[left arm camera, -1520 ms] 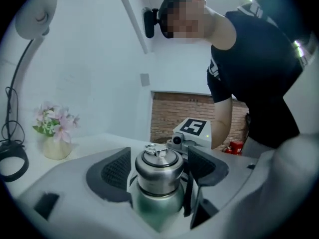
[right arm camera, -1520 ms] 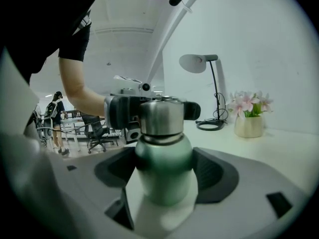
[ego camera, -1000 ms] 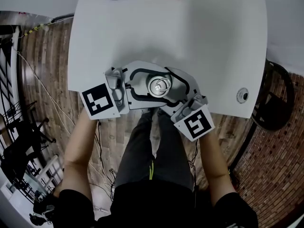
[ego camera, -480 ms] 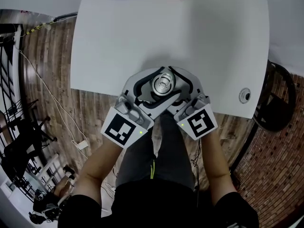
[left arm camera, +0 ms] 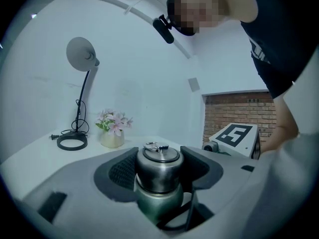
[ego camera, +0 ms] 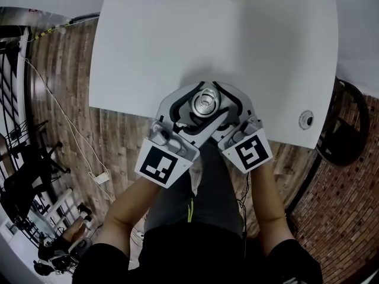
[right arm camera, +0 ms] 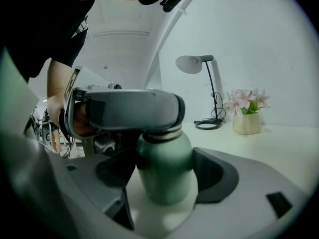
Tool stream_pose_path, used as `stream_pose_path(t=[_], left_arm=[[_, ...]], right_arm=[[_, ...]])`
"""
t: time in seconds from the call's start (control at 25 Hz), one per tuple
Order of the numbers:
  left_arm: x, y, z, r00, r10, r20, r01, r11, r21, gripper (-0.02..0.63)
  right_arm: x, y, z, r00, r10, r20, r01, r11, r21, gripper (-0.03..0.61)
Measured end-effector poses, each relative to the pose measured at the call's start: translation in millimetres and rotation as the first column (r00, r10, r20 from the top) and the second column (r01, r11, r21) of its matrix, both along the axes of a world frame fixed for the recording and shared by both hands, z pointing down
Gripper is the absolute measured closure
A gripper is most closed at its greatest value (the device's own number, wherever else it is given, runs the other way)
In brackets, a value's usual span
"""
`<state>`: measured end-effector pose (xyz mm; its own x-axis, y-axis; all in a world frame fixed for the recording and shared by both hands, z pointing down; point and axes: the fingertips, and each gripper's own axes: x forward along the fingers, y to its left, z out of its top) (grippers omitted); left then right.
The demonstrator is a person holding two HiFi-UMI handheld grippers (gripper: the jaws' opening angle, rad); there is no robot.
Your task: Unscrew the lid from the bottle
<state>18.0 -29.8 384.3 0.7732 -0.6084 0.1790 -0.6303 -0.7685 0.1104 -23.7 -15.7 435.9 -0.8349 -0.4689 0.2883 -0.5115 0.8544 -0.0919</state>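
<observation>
Upright at the near edge of the tabletop point(ego camera: 237, 40), the green metal bottle point(right arm camera: 167, 168) looks rigid, smooth and probably slippery, so the right tool point(right arm camera: 162, 172) clamps its body while the left tool point(left arm camera: 160, 159) grips the steel lid point(left arm camera: 158, 171) by its sides; with the lid on, any contents cannot be seen.
</observation>
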Motion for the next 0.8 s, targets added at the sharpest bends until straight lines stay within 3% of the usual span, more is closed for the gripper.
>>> stream_pose_path(t=[0.2, 0.28, 0.36, 0.48, 0.52, 0.6, 0.64, 0.8], left_arm=[[2.4, 2.3, 1.9, 0.999, 0.034, -0.008, -0.034, 0.999, 0.003, 0.341], [3.1, 7.6, 3.5, 0.995, 0.088, -0.052, -0.089, 0.996, -0.018, 0.335], [3.0, 13.7, 1.8, 0.980, 0.186, -0.076, -0.186, 0.982, -0.004, 0.278], [2.5, 18.9, -2.0, 0.924, 0.382, -0.007, -0.381, 0.922, 0.077, 0.273], [1.7, 18.6, -2.0, 0.902, 0.431, 0.002, -0.430, 0.900, 0.072, 0.273], [-0.4, 17.0, -0.7, 0.877, 0.473, -0.087, -0.478, 0.878, -0.040, 0.273], [-0.2, 17.7, -1.3, 0.857, 0.496, -0.138, -0.510, 0.855, -0.092, 0.273], [10.2, 22.9, -5.3, 0.748, 0.648, -0.144, -0.662, 0.744, -0.086, 0.273]], right_arm=[[1.5, 0.2, 0.7, 1.000, 0.007, 0.005, -0.007, 1.000, 0.003, 0.239], [2.4, 0.2, 0.7, 1.000, 0.011, 0.009, -0.011, 1.000, 0.006, 0.239], [2.3, 0.7, 1.0, 1.000, 0.010, 0.008, -0.010, 1.000, 0.005, 0.239], [3.7, 1.4, 1.7, 1.000, 0.011, 0.001, -0.011, 1.000, -0.003, 0.239], [4.2, 1.6, 1.5, 1.000, 0.009, -0.002, -0.009, 1.000, -0.003, 0.239], [5.1, 2.0, 0.6, 1.000, 0.004, -0.006, -0.004, 1.000, 0.000, 0.239], [5.4, 2.2, 0.1, 1.000, 0.003, -0.006, -0.003, 1.000, 0.000, 0.239], [5.2, 3.9, -0.8, 1.000, 0.002, -0.010, -0.002, 1.000, -0.002, 0.239]])
